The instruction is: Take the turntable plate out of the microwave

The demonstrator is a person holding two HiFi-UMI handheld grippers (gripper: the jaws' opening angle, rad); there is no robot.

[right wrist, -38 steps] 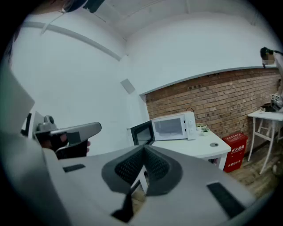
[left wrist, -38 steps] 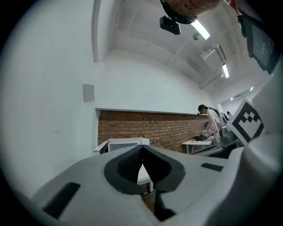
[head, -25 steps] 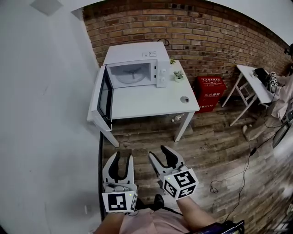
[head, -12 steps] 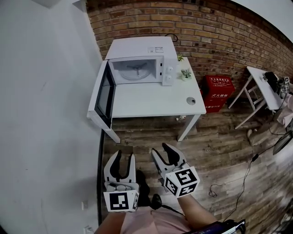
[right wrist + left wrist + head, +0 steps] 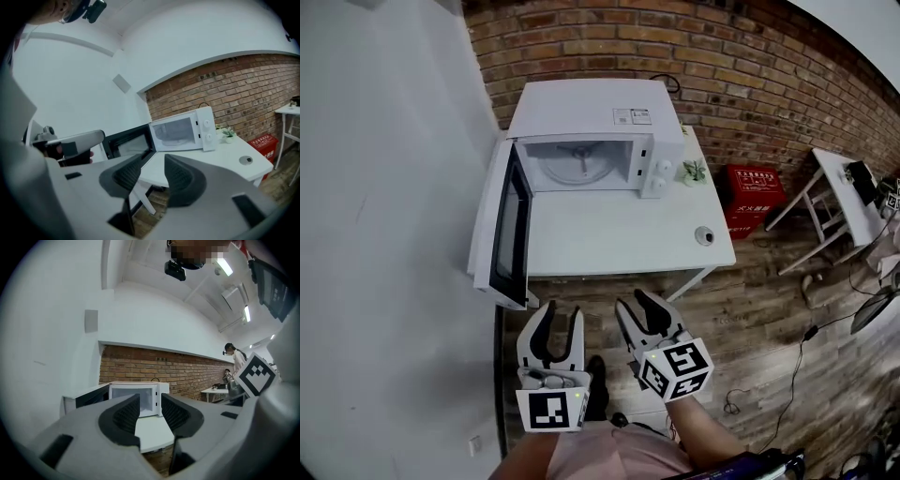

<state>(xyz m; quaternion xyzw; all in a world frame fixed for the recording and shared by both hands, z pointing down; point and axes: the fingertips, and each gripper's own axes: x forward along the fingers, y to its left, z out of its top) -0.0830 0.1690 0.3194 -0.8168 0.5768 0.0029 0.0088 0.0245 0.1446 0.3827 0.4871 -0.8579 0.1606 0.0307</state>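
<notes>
A white microwave [image 5: 591, 127] stands at the back of a white table [image 5: 619, 239], its door [image 5: 508, 230] swung wide open to the left. The glass turntable plate [image 5: 579, 164] lies inside the cavity, also visible in the right gripper view [image 5: 176, 140]. Both grippers hang in the air short of the table's front edge, pointing at the microwave. My left gripper [image 5: 562, 311] is open and empty; in its own view [image 5: 150, 411] the microwave [image 5: 136, 399] shows between the jaws. My right gripper [image 5: 636, 302] [image 5: 152, 173] is closing, with nothing between its jaws.
Two small potted plants [image 5: 695, 171] sit right of the microwave and a small round object [image 5: 704, 234] lies near the table's right front corner. A red crate [image 5: 750, 192] and a folding table [image 5: 853, 202] stand to the right. A white wall runs along the left.
Both grippers have moved forward toward the table, which now appears larger and nearer. The right gripper's jaws have narrowed slightly.
</notes>
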